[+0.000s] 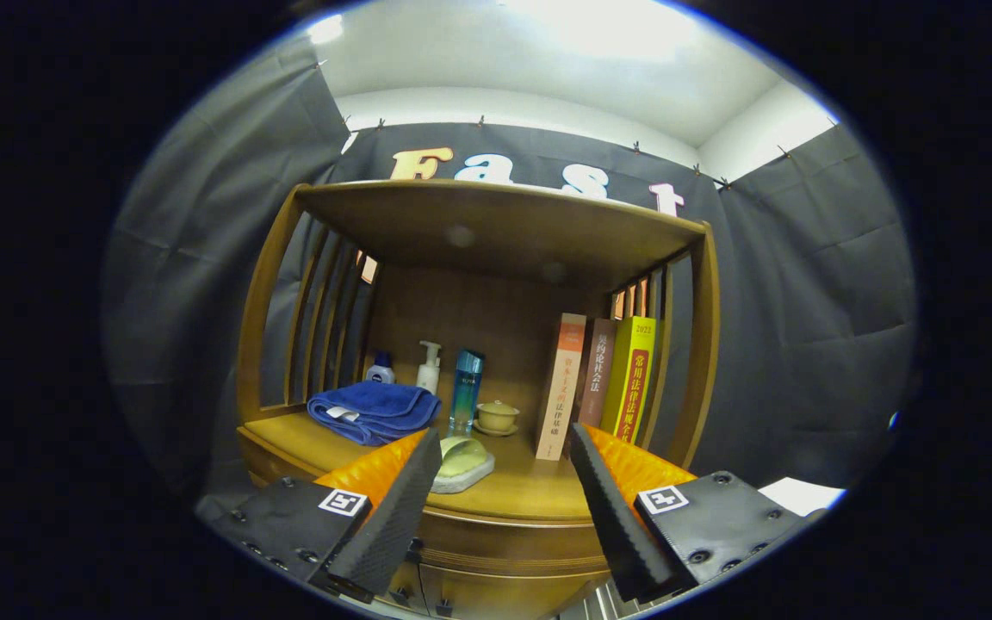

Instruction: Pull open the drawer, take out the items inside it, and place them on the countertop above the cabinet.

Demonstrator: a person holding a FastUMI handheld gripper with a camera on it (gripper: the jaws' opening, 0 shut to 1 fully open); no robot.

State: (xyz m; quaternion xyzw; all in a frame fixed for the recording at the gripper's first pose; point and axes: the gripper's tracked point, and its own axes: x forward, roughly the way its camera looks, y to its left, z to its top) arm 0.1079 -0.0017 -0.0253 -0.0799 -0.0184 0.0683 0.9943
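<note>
Gripper (505,491) spread wide, nothing between the fingers, raised level with the countertop (539,495) and aimed into the shelf. Just ahead of the left finger, a soap dish (466,465) near the front edge, within easy reach. Farther back: folded blue towel (373,411) at left, bottles (430,368), small lidded cup (497,417), books (599,383) propped at right. Below, drawer front (513,542) barely visible, open or closed impossible to tell; fits either before emptying or after unloading.
</note>
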